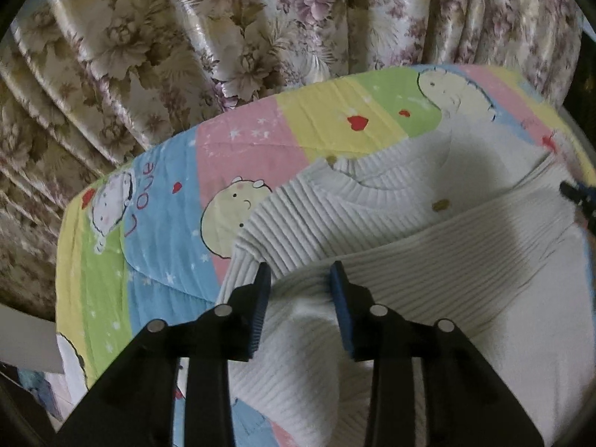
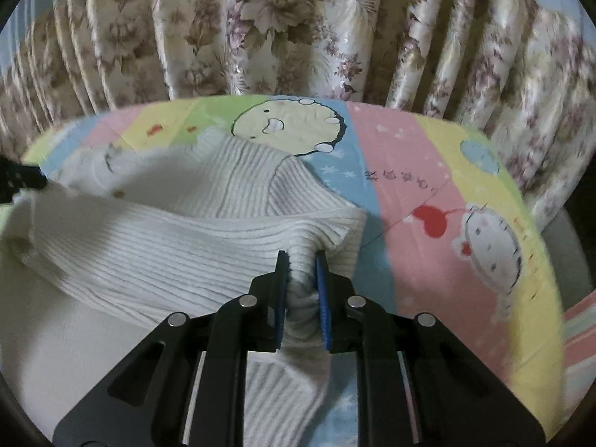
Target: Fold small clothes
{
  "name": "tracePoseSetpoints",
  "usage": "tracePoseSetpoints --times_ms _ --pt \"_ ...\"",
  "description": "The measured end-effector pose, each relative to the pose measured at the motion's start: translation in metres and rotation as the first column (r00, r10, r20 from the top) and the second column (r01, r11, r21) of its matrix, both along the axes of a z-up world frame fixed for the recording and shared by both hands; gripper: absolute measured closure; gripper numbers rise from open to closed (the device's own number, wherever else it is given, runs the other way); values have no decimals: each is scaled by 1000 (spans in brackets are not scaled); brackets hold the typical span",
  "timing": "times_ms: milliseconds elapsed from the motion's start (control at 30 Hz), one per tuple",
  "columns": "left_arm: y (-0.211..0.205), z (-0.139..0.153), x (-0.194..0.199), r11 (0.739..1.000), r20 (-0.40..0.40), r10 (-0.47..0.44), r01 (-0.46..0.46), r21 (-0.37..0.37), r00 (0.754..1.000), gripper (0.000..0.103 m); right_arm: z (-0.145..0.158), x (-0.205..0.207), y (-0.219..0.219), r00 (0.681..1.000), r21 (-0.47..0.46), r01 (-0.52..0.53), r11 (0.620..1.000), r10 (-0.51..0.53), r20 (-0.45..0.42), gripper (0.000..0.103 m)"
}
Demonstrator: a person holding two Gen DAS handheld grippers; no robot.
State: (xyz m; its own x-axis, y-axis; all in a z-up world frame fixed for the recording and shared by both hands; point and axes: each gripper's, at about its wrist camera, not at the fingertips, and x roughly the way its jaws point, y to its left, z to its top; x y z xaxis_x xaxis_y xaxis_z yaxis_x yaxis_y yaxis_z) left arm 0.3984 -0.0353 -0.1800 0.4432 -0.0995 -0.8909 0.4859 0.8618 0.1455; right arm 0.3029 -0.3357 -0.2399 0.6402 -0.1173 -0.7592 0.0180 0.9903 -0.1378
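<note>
- a flowered curtain (image 1: 231, 37) hangs in folds behind everything, filling the upper part of both views.
- a quilt (image 1: 164, 201) with pastel stripes and cartoon animals covers the surface in front of the curtain.
- a white ribbed sweater (image 1: 428, 231) lies spread on the quilt, neckline toward the curtain, with its near portion raised and doubled over toward the collar; a small gold button shows on the chest.
- the right gripper (image 2: 301, 257) has its blue pads pressed close on a bunched fold of the sweater's right edge, the knit squeezed between them and hanging below.
- the left gripper (image 1: 300, 266) sits at the sweater's left side with its jaws partly apart; the raised fold passes between and under the pads, and whether they pinch it cannot be told.
</note>
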Motion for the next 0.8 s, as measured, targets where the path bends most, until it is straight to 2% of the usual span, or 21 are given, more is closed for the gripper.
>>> tracePoseSetpoints --times_ms 67,133,267,300,333,400,467,567,633,667,700,767,800 --pt "1 2 -7 1000 24 -11 11 -5 1000 64 -2 1 5 1000 -58 -29 998 28 -3 86" --pt "8 9 -16 1000 55 -3 4 -27 998 39 -4 2 5 999 -77 -42 996 41 -10 83" --pt "29 29 -41 998 125 12 -4 -59 992 37 3 0 -3 999 -5 -49 999 49 1 80" --pt "32 33 -47 998 142 6 3 -66 990 32 5 -1 -4 999 7 -48 999 48 5 80" --pt "37 37 -57 997 166 -10 23 -76 986 27 6 -1 -2 999 9 -49 999 49 5 80" --pt "41 37 -73 993 180 -62 78 -83 982 26 7 0 0 999 11 -54 998 54 3 78" --pt "35 30 -83 988 173 -130 142 -59 976 26 7 0 3 998 6 -59 998 59 -1 78" --pt "24 5 -84 983 145 -184 180 44 972 28 4 2 5 998 -17 -65 998 65 -18 78" --pt "22 -14 -77 980 105 -183 173 99 977 52 3 1 6 997 -24 -70 997 69 -26 78" --pt "24 -20 -73 981 91 -171 161 112 981 57 2 1 6 997 -26 -72 997 72 -30 78" --pt "26 -23 -71 982 85 -164 154 112 983 63 1 1 6 997 -29 -75 997 73 -34 79" --pt "31 -24 -68 987 68 -148 143 68 987 68 0 0 6 996 -20 -77 997 76 -35 80" --pt "34 -23 -65 990 60 -137 134 50 989 72 0 0 5 996 -7 -76 997 76 -35 85"
